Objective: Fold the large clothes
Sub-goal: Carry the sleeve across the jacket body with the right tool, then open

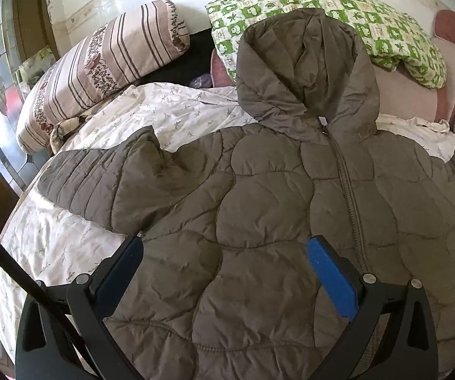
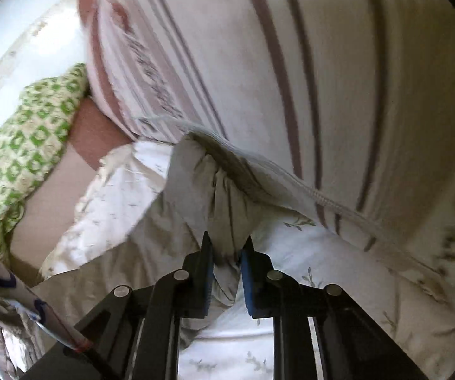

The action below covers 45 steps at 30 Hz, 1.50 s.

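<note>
A grey-brown quilted hooded jacket [image 1: 275,190] lies zipped and face up on a bed [image 1: 53,247]. The left gripper [image 1: 224,250] hovers above it, fingers wide apart and empty. The right gripper [image 2: 226,247] pinches a bunched sleeve end [image 2: 214,190] near a striped pillow [image 2: 291,63]; slippery padded fabric could slide free when pulled.

One jacket [image 1: 259,205], three pillows [image 1: 100,63].

The jacket [image 1: 259,196] is being cut off at the frame's bottom and right edges; the striped pillow [image 2: 291,79] is being blurred.
</note>
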Tool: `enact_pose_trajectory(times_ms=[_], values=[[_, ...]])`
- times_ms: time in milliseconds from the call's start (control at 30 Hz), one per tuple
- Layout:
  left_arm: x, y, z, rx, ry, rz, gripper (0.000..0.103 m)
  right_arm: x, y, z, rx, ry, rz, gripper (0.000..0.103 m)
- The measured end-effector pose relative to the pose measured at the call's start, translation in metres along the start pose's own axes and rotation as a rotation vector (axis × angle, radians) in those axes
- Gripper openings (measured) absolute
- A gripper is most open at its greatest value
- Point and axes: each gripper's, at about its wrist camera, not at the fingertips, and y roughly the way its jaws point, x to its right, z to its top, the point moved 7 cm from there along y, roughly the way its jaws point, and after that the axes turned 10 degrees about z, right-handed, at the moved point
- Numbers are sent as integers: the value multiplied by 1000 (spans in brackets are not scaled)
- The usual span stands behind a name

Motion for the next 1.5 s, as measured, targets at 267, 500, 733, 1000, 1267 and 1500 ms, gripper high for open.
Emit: enact_pose_trajectory(times_ms=[267, 500, 733, 1000, 1267, 1500], values=[[-4, -9, -1, 2, -13, -15, 103, -76, -92, 19, 103, -114, 91, 15], [-14, -14, 1, -2, -44, -33, 103, -174, -170, 14, 168, -231, 223, 14], [-36, -18, 2, -7, -94, -42, 103, -300, -224, -40, 131, -378, 411, 14], [-62, -16, 0, -25, -149, -43, 103, -397, -215, -144, -25, -481, 576, 14], [-86, -7, -4, -48, -189, -25, 103, -445, -147, -249, -236, -498, 655, 13], [-100, 6, -8, -90, -221, 7, 103, -456, -74, -340, -409, -557, 609, 13]])
